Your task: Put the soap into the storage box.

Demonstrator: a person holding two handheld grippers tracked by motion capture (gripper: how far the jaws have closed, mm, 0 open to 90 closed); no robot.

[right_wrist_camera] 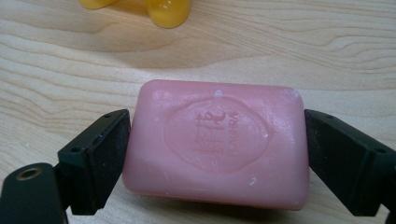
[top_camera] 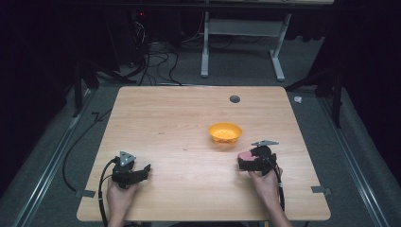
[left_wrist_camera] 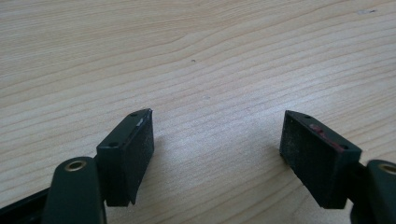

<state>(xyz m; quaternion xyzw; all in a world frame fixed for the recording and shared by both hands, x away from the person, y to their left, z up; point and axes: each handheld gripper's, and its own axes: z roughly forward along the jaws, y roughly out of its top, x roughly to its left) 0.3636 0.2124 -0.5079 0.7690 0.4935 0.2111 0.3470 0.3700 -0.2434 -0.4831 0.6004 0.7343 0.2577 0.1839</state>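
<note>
A pink bar of soap [right_wrist_camera: 217, 142] with an embossed stamp sits between the jaws of my right gripper [right_wrist_camera: 215, 154], which press on both of its short ends. In the high view the soap [top_camera: 244, 154] and right gripper [top_camera: 248, 161] are at the table's right front, just short of an orange bowl [top_camera: 225, 132]. The bowl's rounded underside [right_wrist_camera: 168, 10] shows at the top of the right gripper view. My left gripper [top_camera: 143, 171] rests at the left front with its jaws wide apart over bare wood [left_wrist_camera: 217, 135].
The wooden table [top_camera: 179, 118] has a small round grey hole [top_camera: 234, 99] near its far edge. Tape patches [top_camera: 321, 190] mark the front corners. Cables and a desk frame [top_camera: 243, 28] lie on the floor beyond the table.
</note>
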